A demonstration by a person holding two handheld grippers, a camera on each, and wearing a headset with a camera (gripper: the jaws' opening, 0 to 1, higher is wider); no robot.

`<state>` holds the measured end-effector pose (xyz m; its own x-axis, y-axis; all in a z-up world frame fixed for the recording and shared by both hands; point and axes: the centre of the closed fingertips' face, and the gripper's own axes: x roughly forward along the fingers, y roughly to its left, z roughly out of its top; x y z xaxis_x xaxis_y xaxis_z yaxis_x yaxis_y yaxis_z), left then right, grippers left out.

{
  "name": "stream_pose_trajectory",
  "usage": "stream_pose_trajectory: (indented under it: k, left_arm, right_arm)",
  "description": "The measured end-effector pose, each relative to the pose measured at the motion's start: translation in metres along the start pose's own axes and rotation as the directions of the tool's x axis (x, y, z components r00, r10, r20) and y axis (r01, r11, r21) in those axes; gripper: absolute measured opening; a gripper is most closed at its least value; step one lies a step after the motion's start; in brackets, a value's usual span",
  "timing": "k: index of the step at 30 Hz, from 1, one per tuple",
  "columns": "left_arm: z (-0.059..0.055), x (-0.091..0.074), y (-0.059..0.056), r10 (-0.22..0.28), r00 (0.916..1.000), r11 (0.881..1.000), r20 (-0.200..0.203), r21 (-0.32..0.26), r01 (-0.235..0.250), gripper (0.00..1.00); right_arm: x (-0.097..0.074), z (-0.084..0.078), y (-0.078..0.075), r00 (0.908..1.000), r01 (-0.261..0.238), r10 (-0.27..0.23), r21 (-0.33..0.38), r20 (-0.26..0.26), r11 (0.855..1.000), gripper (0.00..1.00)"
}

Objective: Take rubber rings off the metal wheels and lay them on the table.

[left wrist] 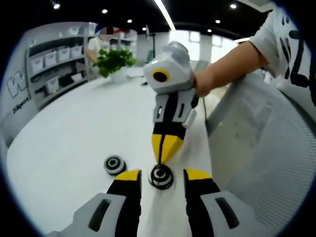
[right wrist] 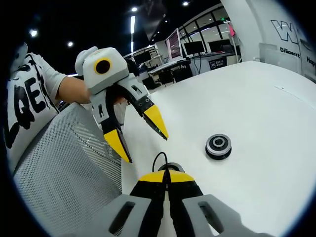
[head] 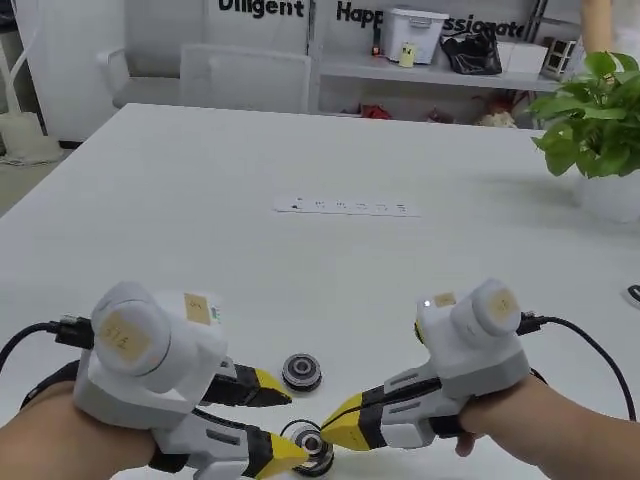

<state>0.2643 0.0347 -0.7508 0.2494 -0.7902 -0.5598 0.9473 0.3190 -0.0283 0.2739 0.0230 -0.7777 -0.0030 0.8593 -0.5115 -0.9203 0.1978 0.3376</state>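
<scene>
Right tongs (head: 325,424) pinch a wheel's (head: 312,446) rubber ring (right wrist: 155,161); wall lettering (head: 261,7) reads "Diligent".

My bench (head: 200,200) is a wide white top running away from me toward twelve o'clock. Closest to me, at six o'clock, one metal wheel (head: 312,445) lies flat on it, and a thin black loop of rubber ring (right wrist: 159,154) stands up off its rim. A second wheel (head: 301,371) lies flat just beyond it toward twelve, near the first but apart from it. Farther out at twelve o'clock a white power strip (head: 345,206) lies across the middle. At two o'clock a white pot (head: 608,195) holding a green plant (head: 590,110) stands by the edge. At three o'clock a small dark object (head: 633,294) sits cut off; I cannot tell what it is.
</scene>
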Motion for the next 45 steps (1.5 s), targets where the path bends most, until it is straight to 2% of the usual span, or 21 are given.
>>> stream_pose_trajectory:
  k: [8, 12, 18, 30, 45]
  left_arm:
    - [-0.006, -0.01, -0.002, 0.008, 0.9999, 1.0, -0.01, 0.012, -0.008, 0.43]
    - [0.0, -0.015, -0.001, 0.017, 0.9996, 1.0, 0.02, -0.013, -0.017, 0.47]
    - [0.001, -0.022, 0.0, 0.031, 0.999, 0.999, 0.032, -0.017, -0.03, 0.51]
    - [-0.005, -0.037, 0.002, 0.059, 0.9975, 0.998, 0.039, -0.039, -0.058, 0.58]
    - [-0.014, -0.057, 0.008, 0.107, 0.9932, 0.992, 0.045, -0.073, -0.104, 0.67]
  right_arm:
    - [-0.001, 0.003, 0.003, 1.0, -0.007, 0.007, 0.003, 0.006, 1.0, 0.0]
    - [0.0, 0.004, 0.005, 0.9999, -0.014, 0.014, 0.001, 0.003, 1.0, 0.0]
    - [0.001, 0.008, 0.009, 0.9997, -0.025, 0.025, -0.004, 0.006, 1.0, 0.0]
    - [0.0, 0.016, 0.009, 0.9994, -0.03, 0.03, -0.009, 0.017, 1.0, 0.0]
    - [0.013, 0.032, 0.014, 0.9984, -0.047, 0.048, -0.022, 0.031, 0.999, 0.0]
